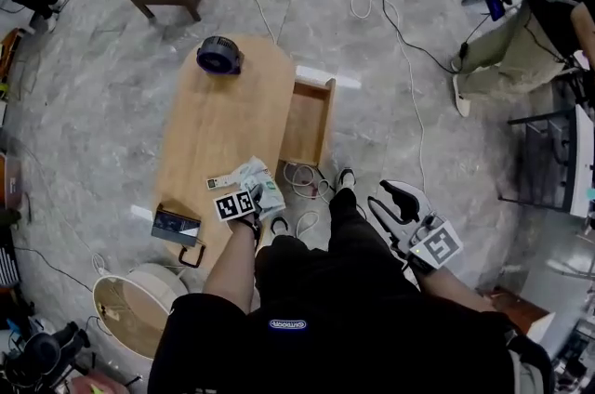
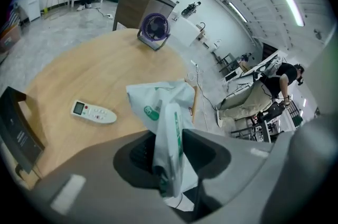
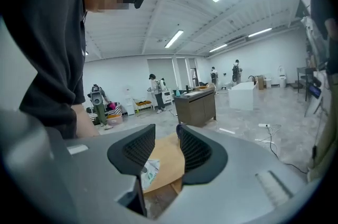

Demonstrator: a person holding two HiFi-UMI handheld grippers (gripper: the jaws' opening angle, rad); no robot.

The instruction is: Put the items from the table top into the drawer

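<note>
Here the left gripper (image 2: 168, 150) pinches a crumpled white-and-green packet (image 2: 158, 101); right gripper (image 3: 166, 139) half open, empty

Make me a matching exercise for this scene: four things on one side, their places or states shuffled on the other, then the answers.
1. green-and-white packet
2. remote
3. purple fan
4. drawer

a. pulled open at the side of the table
b. lying flat on the table top
c. pinched in the left claw
d. standing at the table's far end

Pairs: 1-c, 2-b, 3-d, 4-a
</note>
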